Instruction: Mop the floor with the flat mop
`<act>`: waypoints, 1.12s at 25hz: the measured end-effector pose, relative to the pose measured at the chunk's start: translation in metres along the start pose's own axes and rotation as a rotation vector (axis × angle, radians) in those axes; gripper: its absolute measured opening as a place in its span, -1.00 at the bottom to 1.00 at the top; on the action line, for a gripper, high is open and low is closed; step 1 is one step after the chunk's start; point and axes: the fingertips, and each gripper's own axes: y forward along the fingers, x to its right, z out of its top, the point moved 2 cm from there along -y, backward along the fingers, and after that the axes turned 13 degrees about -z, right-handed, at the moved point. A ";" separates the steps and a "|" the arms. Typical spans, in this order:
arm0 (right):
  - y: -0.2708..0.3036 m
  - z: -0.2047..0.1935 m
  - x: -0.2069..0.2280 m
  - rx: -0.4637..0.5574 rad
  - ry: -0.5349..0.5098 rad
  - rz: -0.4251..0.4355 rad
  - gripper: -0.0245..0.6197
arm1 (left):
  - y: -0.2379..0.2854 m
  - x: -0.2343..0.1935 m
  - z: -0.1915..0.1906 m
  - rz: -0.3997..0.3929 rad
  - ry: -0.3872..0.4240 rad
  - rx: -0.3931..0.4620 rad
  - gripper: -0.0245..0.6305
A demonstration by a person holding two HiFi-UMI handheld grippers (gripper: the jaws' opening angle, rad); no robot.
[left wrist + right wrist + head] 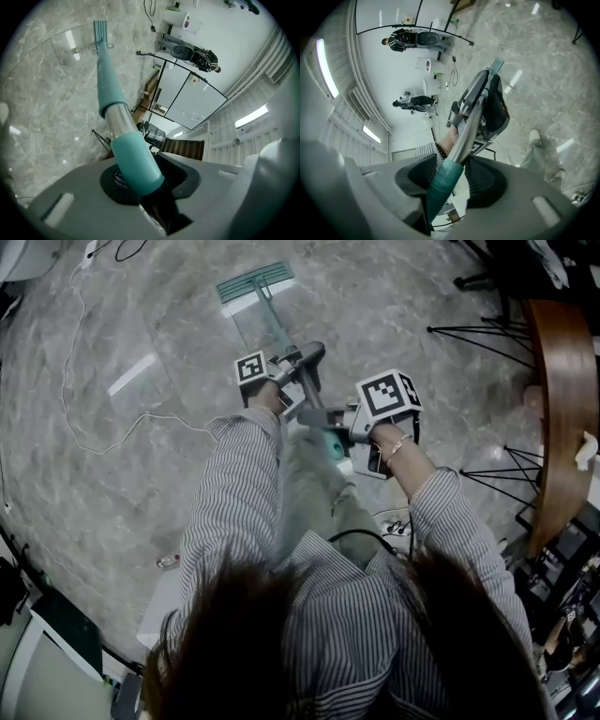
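Right tool (339, 420) is clamped on the teal end grip (440, 187) of the mop handle (272, 322), nearest the body. Left tool (298, 381) is clamped further down, on a teal sleeve (136, 159). The pole appears light, stiff and smooth, so the sleeves are judged the surest hold. The mop head (255, 283) lies flat on the marble floor (112, 474), farthest out

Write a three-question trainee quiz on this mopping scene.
1. True or false: the left claw and right claw both grip the teal-and-silver metal mop handle.
2. The teal flat rectangular mop head is: A) raised in the air; B) resting on the grey marbled stone floor; C) propped against a wall.
3. Which claw holds the handle nearer the mop head?
Key: 1 true; 2 B; 3 left.
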 end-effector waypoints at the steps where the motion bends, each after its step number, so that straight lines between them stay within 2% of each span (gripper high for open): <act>1: 0.001 0.014 -0.004 0.006 -0.002 -0.003 -0.34 | 0.006 0.005 0.012 0.006 0.013 0.003 -0.65; 7: 0.017 0.075 -0.032 0.018 -0.008 -0.025 -0.34 | 0.018 0.034 0.071 0.007 0.068 0.054 -0.55; 13: 0.032 0.100 -0.049 0.025 -0.017 -0.022 -0.34 | 0.015 0.051 0.098 0.011 0.073 0.078 -0.52; 16: 0.034 0.097 -0.046 0.021 -0.023 -0.035 -0.34 | 0.012 0.048 0.096 0.008 0.049 0.095 -0.56; 28: 0.015 0.043 -0.007 0.024 -0.033 -0.067 -0.36 | -0.002 0.017 0.039 -0.008 0.027 0.132 -0.62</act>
